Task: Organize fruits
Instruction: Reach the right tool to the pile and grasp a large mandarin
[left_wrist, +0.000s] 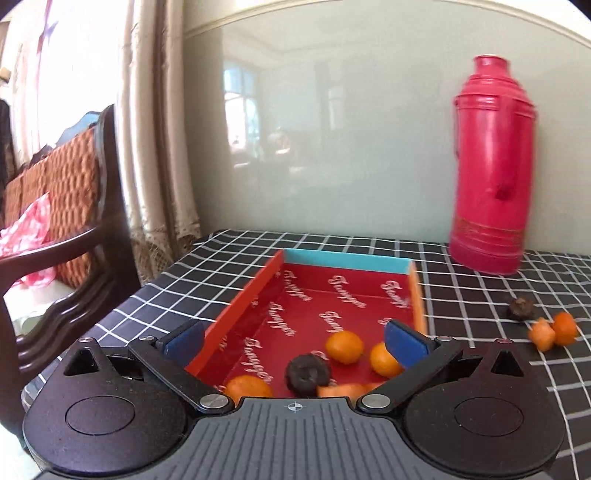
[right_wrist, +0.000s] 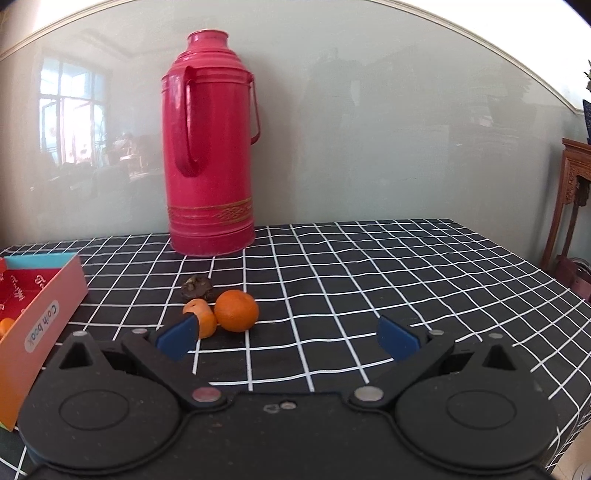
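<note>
A red open box with a teal far wall lies on the checked tablecloth. Inside it are several fruits, among them an orange and a dark wrinkled fruit. My left gripper hangs open over the box's near end, nothing between its blue pads. Outside the box lie a round orange, a smaller orange and a dark fruit. My right gripper is open and empty just short of them, its left pad in front of the smaller orange.
A tall red thermos stands against the pale wall behind the loose fruits. A dark wooden chair with a patterned cushion stands off the table's left edge. A carved wooden stand is at the far right.
</note>
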